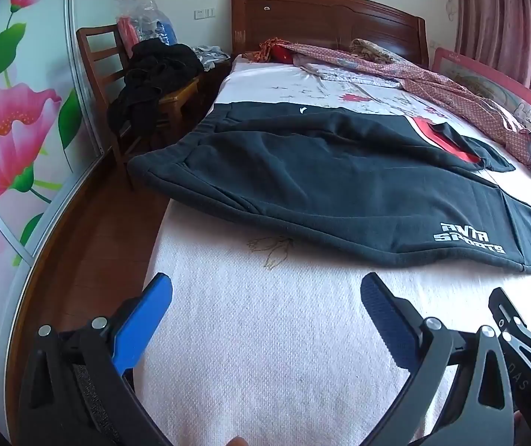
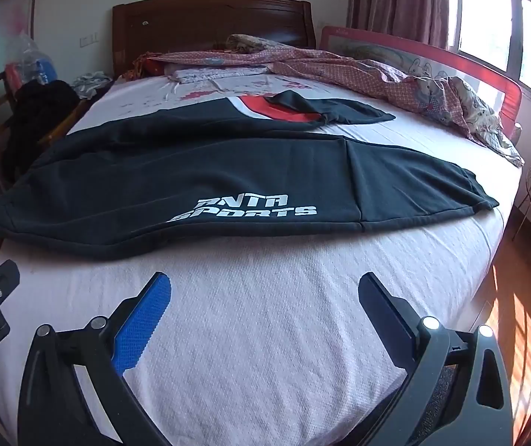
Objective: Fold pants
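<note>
I have both grippers hovering over the near end of the bed (image 1: 265, 334), above the bare white cover, and neither touches anything. My left gripper (image 1: 265, 319) is spread wide with nothing between its blue pads (image 1: 142, 319), and my right gripper (image 2: 265, 319) is just as wide apart and equally empty. In the left view part of the right gripper shows at the lower right edge, just beside the left one. The pants (image 2: 228, 182) lie across the bed ahead of both grippers, dark and mostly flat, with the waistband (image 1: 176, 148) at the left side, hanging a little past the bed's edge, and the legs running off to the right. The near leg carries white lettering (image 2: 243, 210) close to its front hem line and lies fairly smooth. The far leg (image 2: 302, 111) is bent back on itself, showing a red and white panel (image 2: 265, 106). Beyond the pants a rumpled patterned quilt (image 2: 358, 67) is bunched along the right side and head of the bed, under the wooden headboard (image 2: 209, 18). A chair (image 1: 109, 74) piled with dark clothes (image 1: 150, 78) stands to the left of the bed, near the waistband but apart from it.
</note>
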`<state>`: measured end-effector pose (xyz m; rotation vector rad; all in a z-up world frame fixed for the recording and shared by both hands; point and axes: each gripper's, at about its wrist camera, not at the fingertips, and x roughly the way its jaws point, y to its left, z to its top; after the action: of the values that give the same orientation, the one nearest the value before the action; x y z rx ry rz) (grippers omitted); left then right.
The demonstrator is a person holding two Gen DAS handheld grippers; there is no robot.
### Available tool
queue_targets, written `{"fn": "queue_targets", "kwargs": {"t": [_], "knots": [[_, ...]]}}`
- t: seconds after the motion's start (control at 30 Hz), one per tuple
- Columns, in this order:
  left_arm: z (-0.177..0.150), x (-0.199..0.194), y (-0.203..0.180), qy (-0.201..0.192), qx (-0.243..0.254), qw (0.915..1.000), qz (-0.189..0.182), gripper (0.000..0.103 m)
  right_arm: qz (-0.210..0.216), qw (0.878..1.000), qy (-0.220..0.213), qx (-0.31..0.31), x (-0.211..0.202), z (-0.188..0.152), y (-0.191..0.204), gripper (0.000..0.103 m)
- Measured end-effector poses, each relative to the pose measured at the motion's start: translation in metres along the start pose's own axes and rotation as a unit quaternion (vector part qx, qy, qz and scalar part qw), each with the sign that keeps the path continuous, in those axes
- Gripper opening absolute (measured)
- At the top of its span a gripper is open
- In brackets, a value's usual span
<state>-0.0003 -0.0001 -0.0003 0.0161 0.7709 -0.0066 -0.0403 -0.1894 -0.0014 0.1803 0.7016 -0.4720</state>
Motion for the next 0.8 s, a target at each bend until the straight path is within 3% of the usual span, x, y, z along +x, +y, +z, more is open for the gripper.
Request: {"fn": "queue_targets", "kwargs": {"t": [0.8], "knots": [[-0.0013,0.0036,-0.0045,0.019,-0.003,0.9998,-0.008,0.101,0.005,1.0,0.002,0.003,0.0006,0.0001,-0.0014,0.1]]}}
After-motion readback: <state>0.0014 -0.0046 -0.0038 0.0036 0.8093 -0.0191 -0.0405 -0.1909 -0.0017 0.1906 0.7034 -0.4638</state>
